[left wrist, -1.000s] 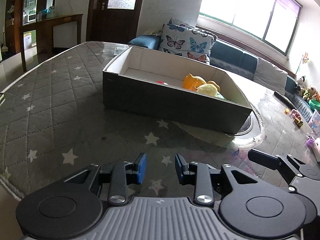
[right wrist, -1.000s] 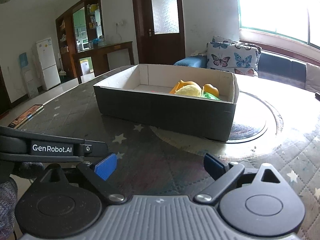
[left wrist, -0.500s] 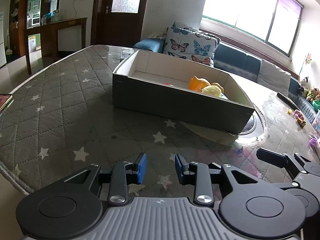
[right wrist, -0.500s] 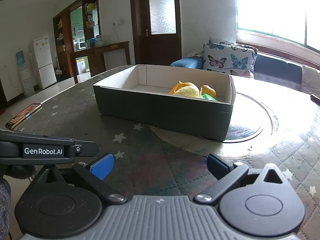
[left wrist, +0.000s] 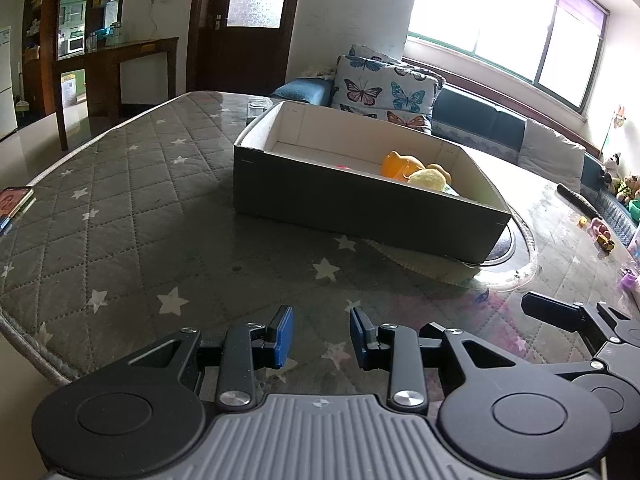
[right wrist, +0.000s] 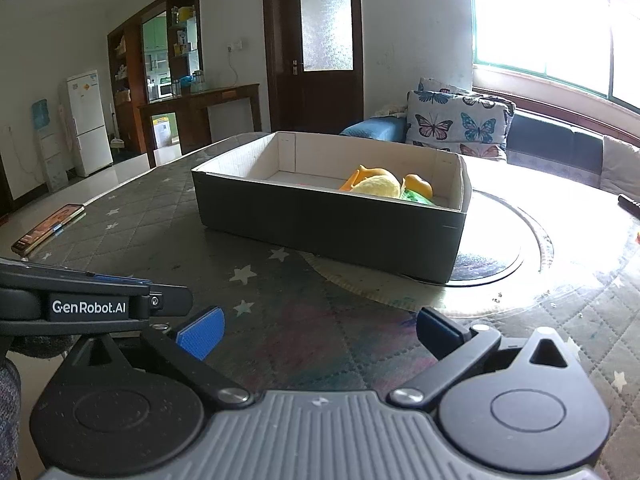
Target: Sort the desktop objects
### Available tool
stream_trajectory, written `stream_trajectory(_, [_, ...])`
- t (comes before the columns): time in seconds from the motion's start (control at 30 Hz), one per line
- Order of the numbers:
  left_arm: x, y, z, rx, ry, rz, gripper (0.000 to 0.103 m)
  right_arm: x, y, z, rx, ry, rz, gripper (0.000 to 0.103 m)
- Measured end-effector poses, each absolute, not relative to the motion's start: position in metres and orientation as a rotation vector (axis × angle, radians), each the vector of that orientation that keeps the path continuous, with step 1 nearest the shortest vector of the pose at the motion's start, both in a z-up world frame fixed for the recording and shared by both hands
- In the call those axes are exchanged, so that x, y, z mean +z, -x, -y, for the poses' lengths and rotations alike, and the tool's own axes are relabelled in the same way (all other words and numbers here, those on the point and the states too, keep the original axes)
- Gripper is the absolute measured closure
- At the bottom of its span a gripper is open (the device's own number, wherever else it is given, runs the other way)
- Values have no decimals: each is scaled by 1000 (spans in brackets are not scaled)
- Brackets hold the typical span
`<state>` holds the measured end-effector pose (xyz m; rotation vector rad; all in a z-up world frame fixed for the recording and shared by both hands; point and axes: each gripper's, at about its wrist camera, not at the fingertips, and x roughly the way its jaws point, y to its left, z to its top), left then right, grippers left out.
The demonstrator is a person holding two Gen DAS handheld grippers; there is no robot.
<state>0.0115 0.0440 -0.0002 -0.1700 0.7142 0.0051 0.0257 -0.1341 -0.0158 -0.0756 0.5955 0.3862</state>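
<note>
Plainly, nothing is held: the left gripper (left wrist: 321, 336) is kept with its jaws a narrow gap apart, the right gripper (right wrist: 318, 330) with its jaws spread wide, both low over the quilted table (left wrist: 132, 216) and well short of the box (left wrist: 360, 204). Soft toys (right wrist: 380, 186) are seen lying in the box's right end, while small objects (left wrist: 600, 232) remain loose on the table's far right. A reach across could be fouled by the right gripper being swung into the left one, which is seen close alongside it.
</note>
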Motion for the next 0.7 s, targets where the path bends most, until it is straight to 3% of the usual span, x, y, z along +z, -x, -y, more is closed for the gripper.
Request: stream_trajectory(0.7, [-5, -9, -43, 17, 163, -722, 70, -22, -25, 132, 386, 73, -620, 0])
